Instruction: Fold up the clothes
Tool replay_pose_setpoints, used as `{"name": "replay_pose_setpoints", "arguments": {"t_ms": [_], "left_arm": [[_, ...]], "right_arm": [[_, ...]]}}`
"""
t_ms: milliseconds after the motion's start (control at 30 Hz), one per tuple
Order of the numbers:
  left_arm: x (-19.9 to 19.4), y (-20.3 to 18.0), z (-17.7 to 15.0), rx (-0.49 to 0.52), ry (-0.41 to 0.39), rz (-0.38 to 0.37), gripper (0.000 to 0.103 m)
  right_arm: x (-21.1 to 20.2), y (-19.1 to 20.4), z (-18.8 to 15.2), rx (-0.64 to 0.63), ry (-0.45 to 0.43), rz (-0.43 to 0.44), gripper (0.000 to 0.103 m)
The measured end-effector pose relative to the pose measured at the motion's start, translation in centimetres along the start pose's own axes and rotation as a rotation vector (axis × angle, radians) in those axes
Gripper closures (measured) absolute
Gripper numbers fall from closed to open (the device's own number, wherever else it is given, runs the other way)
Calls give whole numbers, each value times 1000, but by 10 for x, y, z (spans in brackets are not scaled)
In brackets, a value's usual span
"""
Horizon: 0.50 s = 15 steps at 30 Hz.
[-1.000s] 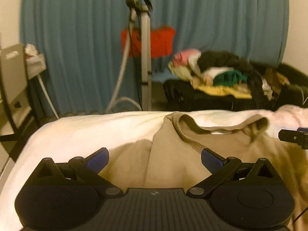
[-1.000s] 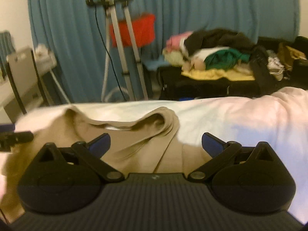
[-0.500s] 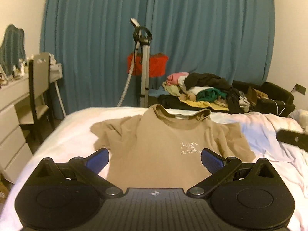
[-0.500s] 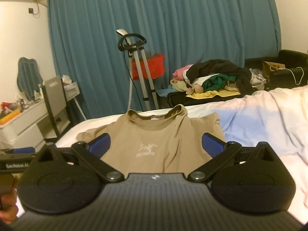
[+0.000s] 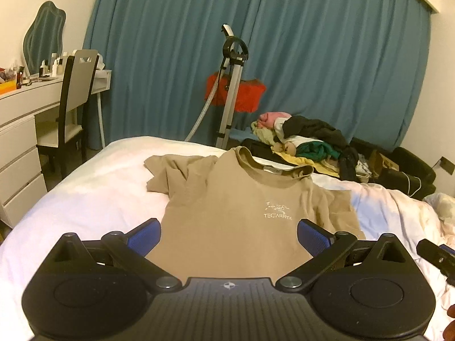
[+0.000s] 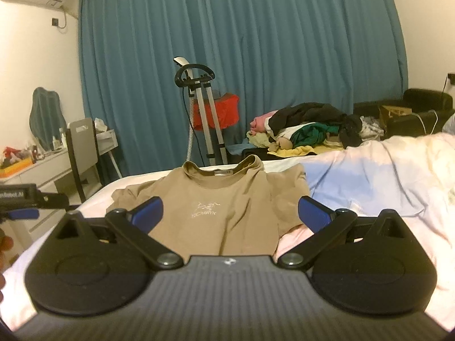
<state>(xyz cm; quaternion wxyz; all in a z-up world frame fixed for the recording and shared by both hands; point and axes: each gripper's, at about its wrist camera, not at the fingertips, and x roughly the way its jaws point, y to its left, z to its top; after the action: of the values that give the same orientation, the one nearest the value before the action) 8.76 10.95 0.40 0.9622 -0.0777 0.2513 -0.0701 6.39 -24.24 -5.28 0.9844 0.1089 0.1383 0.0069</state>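
Observation:
A tan T-shirt (image 5: 236,213) with a small white chest logo lies face up on the white bed (image 5: 85,199), collar toward the far edge, sleeves rumpled. It also shows in the right wrist view (image 6: 216,207). My left gripper (image 5: 229,236) is open and empty, held above the shirt's lower part. My right gripper (image 6: 230,213) is open and empty, also above the lower part, slightly right. The left gripper shows at the left edge of the right wrist view (image 6: 28,199), and the right gripper at the right edge of the left wrist view (image 5: 435,255).
A pile of mixed clothes (image 5: 307,139) lies on a dark sofa beyond the bed. A garment steamer stand (image 5: 230,91) stands before the blue curtain. A white dresser (image 5: 25,130) and chair (image 5: 74,102) are at the left. A rumpled duvet (image 6: 384,176) covers the bed's right side.
Both grippers have pulled back and up from the collar. The shirt, bunched close before them a second ago, now lies spread out on the bed.

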Motion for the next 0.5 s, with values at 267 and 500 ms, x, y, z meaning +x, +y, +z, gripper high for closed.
{"name": "replay_pose_setpoints", "arguments": {"t_ms": [267, 500], "left_arm": [[27, -6, -7, -36, 59, 7, 0], [61, 13, -8, -206, 207, -17, 0]], "right_arm": [[11, -12, -9, 57, 14, -6, 0], [29, -12, -20, 77, 39, -18, 0]]}}
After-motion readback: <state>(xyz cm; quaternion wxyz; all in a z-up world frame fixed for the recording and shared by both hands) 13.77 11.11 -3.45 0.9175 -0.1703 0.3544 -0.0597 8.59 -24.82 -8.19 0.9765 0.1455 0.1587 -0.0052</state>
